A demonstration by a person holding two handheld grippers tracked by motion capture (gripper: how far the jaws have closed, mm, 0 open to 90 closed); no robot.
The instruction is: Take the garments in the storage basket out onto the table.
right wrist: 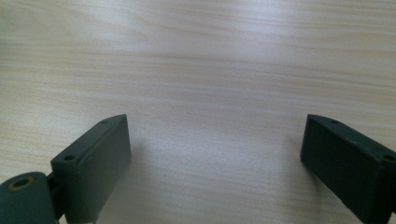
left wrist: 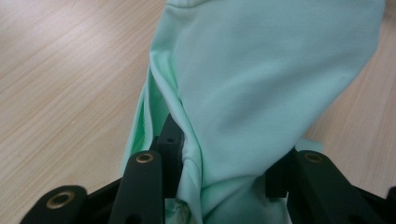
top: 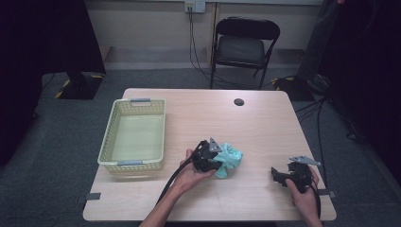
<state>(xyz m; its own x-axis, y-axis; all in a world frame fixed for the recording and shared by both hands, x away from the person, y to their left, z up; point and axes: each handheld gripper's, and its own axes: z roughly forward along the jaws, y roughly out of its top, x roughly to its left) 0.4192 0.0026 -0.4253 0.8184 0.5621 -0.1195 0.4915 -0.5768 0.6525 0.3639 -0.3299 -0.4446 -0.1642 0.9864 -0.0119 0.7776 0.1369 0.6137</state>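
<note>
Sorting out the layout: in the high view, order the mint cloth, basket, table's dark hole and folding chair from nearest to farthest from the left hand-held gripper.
1. Mint cloth, gripped by the left hand-held gripper.
2. Basket, at the left.
3. Dark hole, near the table's far edge.
4. Folding chair, beyond the table.

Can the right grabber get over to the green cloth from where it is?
Probably yes. The right gripper sits open over bare table, and nothing lies between it and the mint-green cloth. But the left gripper already has its jaws closed on that cloth.

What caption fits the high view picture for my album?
Left gripper grips a crumpled mint-green cloth beside a basket; right gripper waits open.
</note>
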